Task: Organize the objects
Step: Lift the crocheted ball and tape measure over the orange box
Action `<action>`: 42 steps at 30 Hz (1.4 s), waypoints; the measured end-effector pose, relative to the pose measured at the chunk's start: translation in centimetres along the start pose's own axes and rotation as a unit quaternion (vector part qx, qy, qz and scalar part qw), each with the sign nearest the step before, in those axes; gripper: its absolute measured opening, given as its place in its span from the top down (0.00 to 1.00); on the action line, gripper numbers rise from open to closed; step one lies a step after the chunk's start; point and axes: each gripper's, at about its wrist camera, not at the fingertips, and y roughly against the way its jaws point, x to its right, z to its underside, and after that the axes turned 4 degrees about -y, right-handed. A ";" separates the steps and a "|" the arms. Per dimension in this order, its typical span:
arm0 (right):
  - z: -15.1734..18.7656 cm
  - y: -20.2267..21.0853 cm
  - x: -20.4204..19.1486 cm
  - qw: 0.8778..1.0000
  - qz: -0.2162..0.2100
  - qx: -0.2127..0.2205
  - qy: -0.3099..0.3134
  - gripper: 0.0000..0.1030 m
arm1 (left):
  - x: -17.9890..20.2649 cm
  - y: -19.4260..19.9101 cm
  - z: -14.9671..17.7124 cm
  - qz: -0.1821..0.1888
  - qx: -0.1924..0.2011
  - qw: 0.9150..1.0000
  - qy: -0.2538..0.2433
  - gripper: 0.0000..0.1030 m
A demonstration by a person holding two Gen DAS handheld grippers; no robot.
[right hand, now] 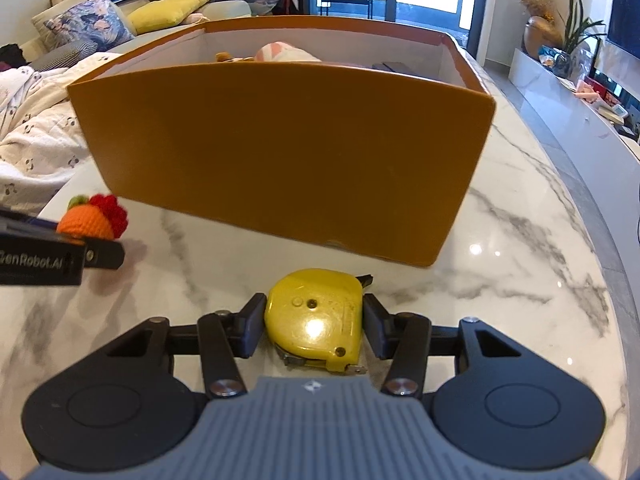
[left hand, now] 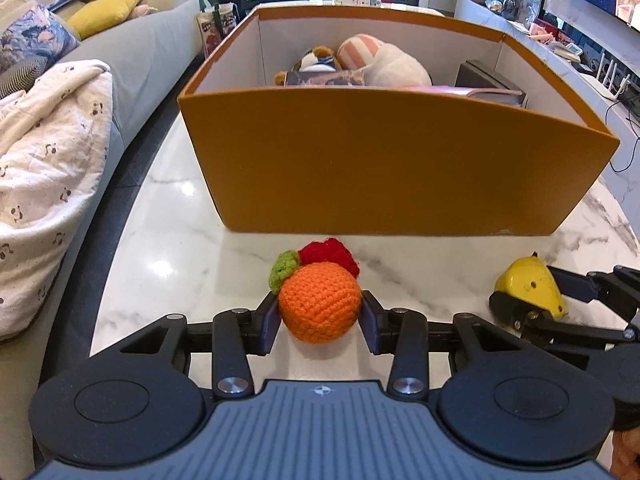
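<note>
Two grippers sit low over the marble table, each facing the orange box at 12 o'clock. We find the left gripper with fingers clamped on both sides of a crocheted orange, and the right gripper with fingers pressed against the flanks of a yellow tape measure. Inside the box we note plush toys and a dark case at its 3 o'clock wall.
</note>
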 end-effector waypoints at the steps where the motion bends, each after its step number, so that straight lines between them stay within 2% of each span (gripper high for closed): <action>1: 0.0 0.2 -0.1 1.000 -0.002 0.001 0.002 0.48 | 0.0 0.2 0.0 -0.001 0.003 1.000 0.000 0.54; 18: -0.9 4.6 -1.2 0.998 -0.029 0.051 0.014 0.48 | 0.8 2.9 -0.6 -0.010 0.057 0.998 -0.006 0.54; 25: -1.9 8.1 -1.3 0.995 -0.036 0.096 0.015 0.48 | 1.0 4.6 -1.6 -0.014 0.087 0.996 -0.004 0.54; 33: -4.5 11.0 -0.7 0.988 -0.027 0.154 -0.003 0.48 | 0.0 6.0 -4.5 -0.025 0.125 0.992 0.019 0.54; 42: -8.7 10.3 1.7 0.981 -0.017 0.182 -0.067 0.48 | -1.1 4.6 -8.8 -0.036 0.142 0.988 0.039 0.54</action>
